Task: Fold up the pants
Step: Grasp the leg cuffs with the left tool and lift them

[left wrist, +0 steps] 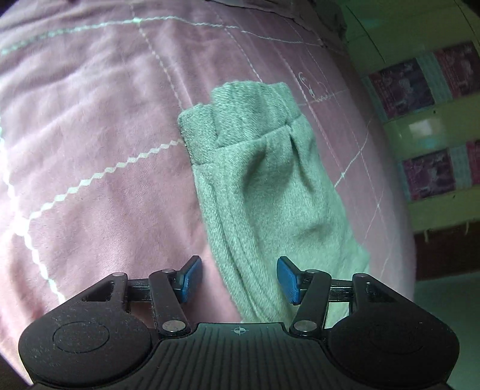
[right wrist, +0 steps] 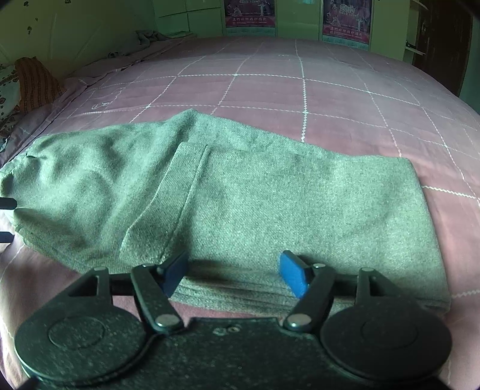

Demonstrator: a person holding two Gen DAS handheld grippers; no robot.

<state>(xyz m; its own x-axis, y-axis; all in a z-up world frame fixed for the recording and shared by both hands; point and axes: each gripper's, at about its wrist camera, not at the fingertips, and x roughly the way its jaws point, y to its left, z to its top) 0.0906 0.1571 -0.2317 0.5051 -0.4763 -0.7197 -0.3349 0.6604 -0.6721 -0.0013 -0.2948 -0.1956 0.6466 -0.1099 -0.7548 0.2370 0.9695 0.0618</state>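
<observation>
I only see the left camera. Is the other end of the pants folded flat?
Observer: Yes. In the right view the pants lie folded, with a straight edge on the right side.
Child: Is the right gripper holding them?
Observer: No. The right gripper is open, its fingers over the near edge of the pants.
Child: What's at the far side of the bed?
Observer: Two posters on the wall beyond the bed.
</observation>
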